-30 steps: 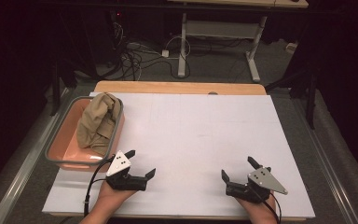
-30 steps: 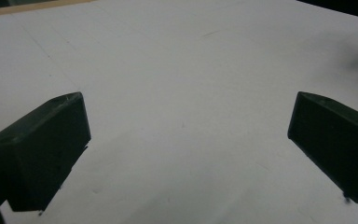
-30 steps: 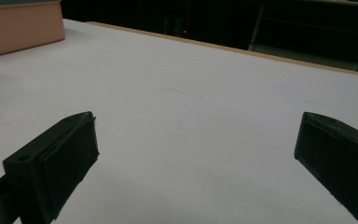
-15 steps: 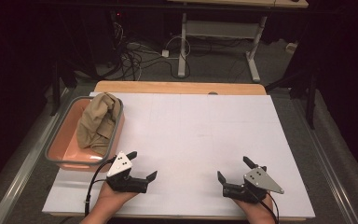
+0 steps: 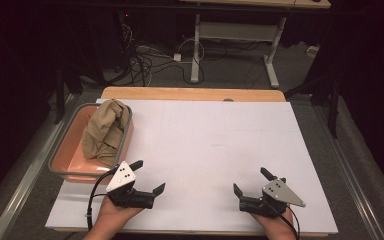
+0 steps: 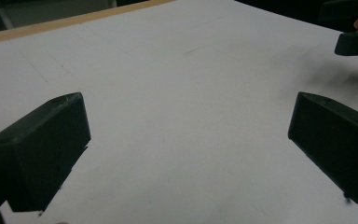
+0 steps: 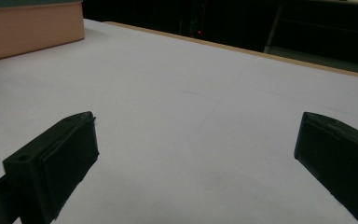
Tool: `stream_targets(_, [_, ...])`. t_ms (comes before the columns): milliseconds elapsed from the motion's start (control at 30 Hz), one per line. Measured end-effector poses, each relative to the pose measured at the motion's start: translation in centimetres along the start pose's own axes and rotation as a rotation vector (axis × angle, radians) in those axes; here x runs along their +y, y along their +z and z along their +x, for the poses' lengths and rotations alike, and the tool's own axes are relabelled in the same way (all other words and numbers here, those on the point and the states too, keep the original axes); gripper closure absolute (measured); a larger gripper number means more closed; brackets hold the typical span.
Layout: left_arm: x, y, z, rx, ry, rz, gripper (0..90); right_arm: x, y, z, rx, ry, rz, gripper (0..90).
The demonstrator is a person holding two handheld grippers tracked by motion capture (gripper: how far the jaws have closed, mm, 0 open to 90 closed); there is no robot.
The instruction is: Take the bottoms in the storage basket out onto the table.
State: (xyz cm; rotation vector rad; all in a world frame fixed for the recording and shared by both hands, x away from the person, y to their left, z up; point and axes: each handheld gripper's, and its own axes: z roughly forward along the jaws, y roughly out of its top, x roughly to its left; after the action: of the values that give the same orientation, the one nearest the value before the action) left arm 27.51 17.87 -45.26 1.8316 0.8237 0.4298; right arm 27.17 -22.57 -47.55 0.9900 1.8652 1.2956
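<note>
My left gripper [image 5: 149,176] rests low over the white table sheet [image 5: 210,145] near the front left. It is open, with nothing between its jaws. In the left gripper view the left gripper [image 6: 186,109] frames bare sheet, and the other gripper [image 6: 354,32] shows at the top right. My right gripper [image 5: 250,180] sits near the front right, also open and empty. In the right gripper view the right gripper [image 7: 196,126] spans plain white surface. A tan cloth [image 5: 105,131] lies bunched in a pink tub [image 5: 65,160] just behind the left gripper.
The pink tub's wall [image 7: 28,28] appears at the upper left of the right gripper view. A wooden table edge [image 5: 195,93] runs along the far side of the sheet. Beyond it are a dark floor, cables [image 5: 145,60] and a desk frame [image 5: 235,35].
The right gripper has slid slightly to the left along the front of the sheet. The left gripper has hardly moved. Both stay open.
</note>
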Motion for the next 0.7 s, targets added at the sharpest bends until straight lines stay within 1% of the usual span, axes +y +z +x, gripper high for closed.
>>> stream_targets(100, [0.2, -0.4, 0.2, 0.004, 0.000, 0.003, 0.0, -0.1, 0.1, 0.1, 0.007, -0.002, 0.004, 0.4])
stream_targets(233, [0.4, -0.9, 0.7, 0.006, -0.014, 0.003, 0.0, -0.1, 0.1, 0.1, 0.009, 0.001, 0.005, 0.4])
stream_targets(300, [0.5, -1.4, 1.1, 0.017, -0.019, -0.001, 0.0, -0.1, 0.1, 0.0, 0.010, 0.005, 0.004, 0.4])
stream_targets(500, [0.6, -2.0, 1.6, 0.030, -0.012, -0.001, 0.0, -0.2, 0.1, 0.1, 0.016, 0.010, 0.008, 0.4])
stream_targets(700, [0.8, -2.7, 2.4, 0.059, -0.009, -0.003, 0.0, -0.2, 0.2, 0.2, 0.020, 0.007, 0.009, 0.4])
